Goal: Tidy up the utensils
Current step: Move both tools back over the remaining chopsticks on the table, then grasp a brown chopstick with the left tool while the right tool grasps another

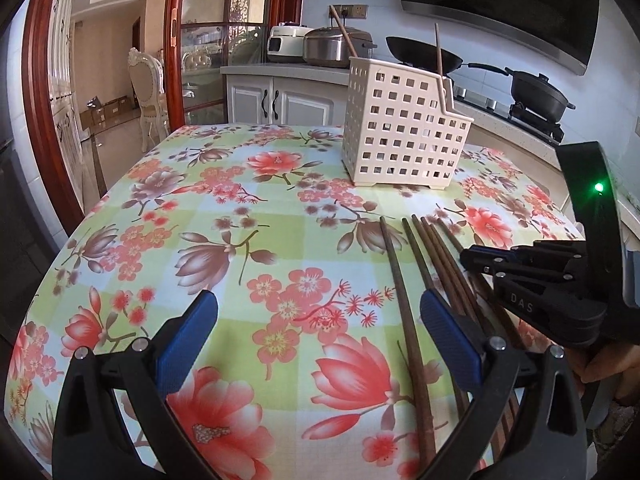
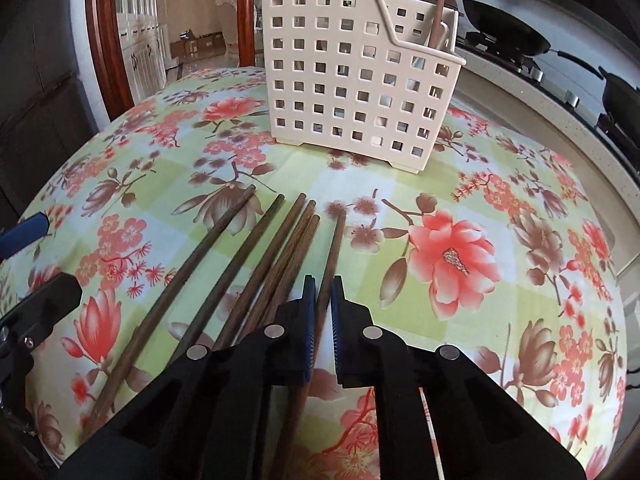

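Six dark wooden chopsticks (image 2: 224, 280) lay side by side on the desk, fanned slightly, tips toward a cream perforated caddy (image 2: 352, 80). The rightmost chopstick (image 2: 334, 248) was clamped between closed jaws. The caddy stood upright beyond them, two more chopsticks (image 2: 438, 12) leaning inside it.

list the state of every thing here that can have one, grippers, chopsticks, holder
left gripper: open, nothing between its blue pads
right gripper: shut on one brown wooden chopstick, the rightmost of the row
five other brown wooden chopsticks: lying flat on the floral tablecloth
white perforated plastic utensil holder: upright on the cloth, two chopsticks already standing in it
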A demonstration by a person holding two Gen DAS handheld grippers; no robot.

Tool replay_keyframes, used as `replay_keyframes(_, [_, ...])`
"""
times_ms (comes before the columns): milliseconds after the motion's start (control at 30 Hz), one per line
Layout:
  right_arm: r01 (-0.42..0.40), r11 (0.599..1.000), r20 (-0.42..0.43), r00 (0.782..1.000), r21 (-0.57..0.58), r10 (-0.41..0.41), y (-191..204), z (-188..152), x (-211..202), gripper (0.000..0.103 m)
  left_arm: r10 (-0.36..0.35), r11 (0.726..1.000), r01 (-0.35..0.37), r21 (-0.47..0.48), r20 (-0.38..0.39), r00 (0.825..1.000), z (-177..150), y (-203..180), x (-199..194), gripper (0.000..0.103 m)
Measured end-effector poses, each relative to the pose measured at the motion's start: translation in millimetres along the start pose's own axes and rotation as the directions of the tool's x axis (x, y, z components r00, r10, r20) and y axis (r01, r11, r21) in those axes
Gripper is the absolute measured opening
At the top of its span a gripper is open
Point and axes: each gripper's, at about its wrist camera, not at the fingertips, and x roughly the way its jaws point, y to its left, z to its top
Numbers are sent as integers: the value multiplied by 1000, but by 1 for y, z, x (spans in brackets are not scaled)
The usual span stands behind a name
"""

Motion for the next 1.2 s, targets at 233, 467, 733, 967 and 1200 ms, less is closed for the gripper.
replay_keyframes(233, [-34,997,6,999,73,34,-19,-14,-10,8,-21,1000,23,17,-95,995,14,-10,19,96])
replay_keyframes(467, [-75,989,14,997,125,74,-33,-22,-15,8,-37,994,55,90,-190,981,32,-39,59,57])
replay_keyframes(733, [-128,978,23,992,165,126,-42,-24,-15,8,6,989,29,147,-236,972,35,-60,86,30])
replay_keyframes(967, [-145,973,25,989,179,143,-43,-24,-15,8,31,976,17,217,-215,976,31,-72,83,7])
replay_keyframes(1200, [-136,975,53,990,177,128,-44,-23,-21,8,-33,987,63,147,-197,980,34,-59,73,6])
